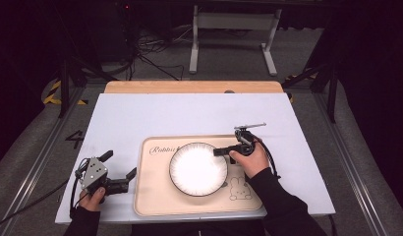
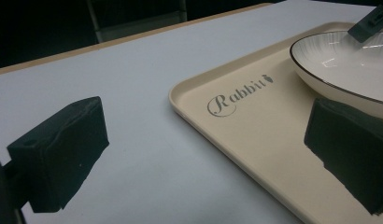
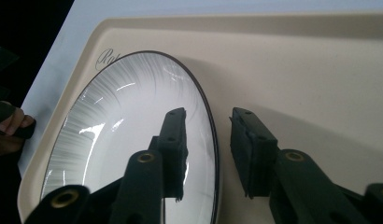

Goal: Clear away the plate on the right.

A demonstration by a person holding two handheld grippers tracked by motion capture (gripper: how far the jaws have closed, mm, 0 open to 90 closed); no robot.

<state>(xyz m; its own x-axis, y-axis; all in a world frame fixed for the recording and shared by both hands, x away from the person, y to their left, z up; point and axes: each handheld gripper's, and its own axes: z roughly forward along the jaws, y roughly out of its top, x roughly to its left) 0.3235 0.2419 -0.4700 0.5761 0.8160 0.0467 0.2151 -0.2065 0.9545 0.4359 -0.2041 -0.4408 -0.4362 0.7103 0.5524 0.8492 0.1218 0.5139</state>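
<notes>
Now plate rim [image 3: 213, 140] between right gripper [image 3: 208, 140] fingers [image 3: 173, 140].

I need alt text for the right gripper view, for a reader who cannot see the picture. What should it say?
The right gripper straddles the dark rim of a white plate, its two black jaws open, one over the plate's inside and one outside above the tray. The plate sits on a beige tray with cursive lettering at its corner, on a pale table.
</notes>
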